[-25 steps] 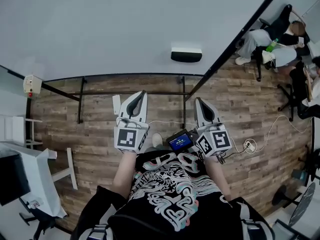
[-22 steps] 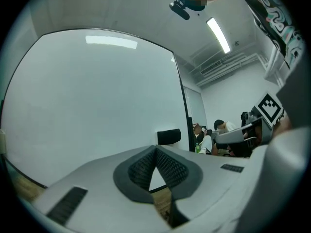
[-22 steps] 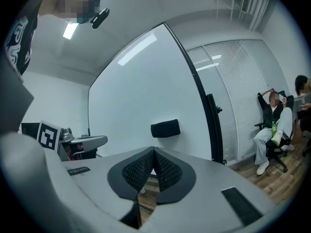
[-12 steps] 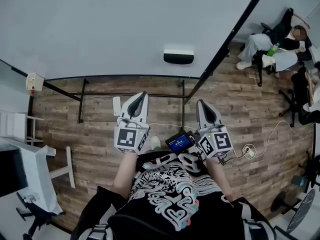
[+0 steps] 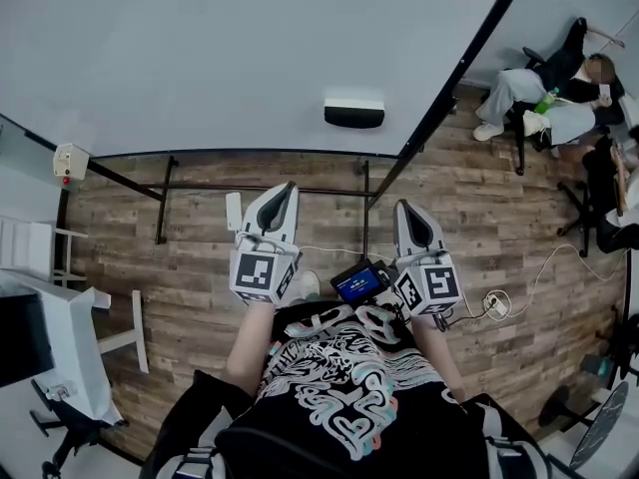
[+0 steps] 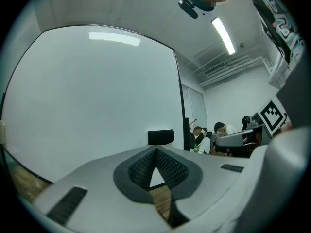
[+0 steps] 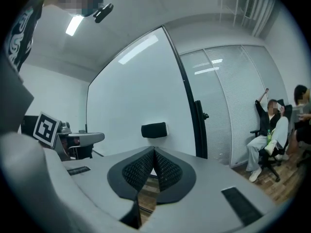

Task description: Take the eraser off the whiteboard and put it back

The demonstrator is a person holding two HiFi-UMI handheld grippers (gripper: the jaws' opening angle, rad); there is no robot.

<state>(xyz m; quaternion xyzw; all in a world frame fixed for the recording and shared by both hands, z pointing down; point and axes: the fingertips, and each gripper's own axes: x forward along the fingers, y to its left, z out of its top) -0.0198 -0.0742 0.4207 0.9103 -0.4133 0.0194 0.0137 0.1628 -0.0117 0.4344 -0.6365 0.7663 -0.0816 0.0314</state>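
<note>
Eraser (image 5: 354, 114) on whiteboard (image 5: 180, 58), now slightly further left in my head view. Left gripper (image 5: 288, 188), right gripper (image 5: 401, 206): fingers clenched, empty, well apart from it.

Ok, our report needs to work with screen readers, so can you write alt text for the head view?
A black eraser sticks to a whiteboard, untouched. Below it, a person holds the left gripper and right gripper side by side, both shut and empty, pointing toward the board. People sit at upper right.

whiteboard (image 5: 200, 48): smooth, glossy | floor (image 5: 479, 218): wood planks | eraser (image 5: 353, 113): matt black
</note>
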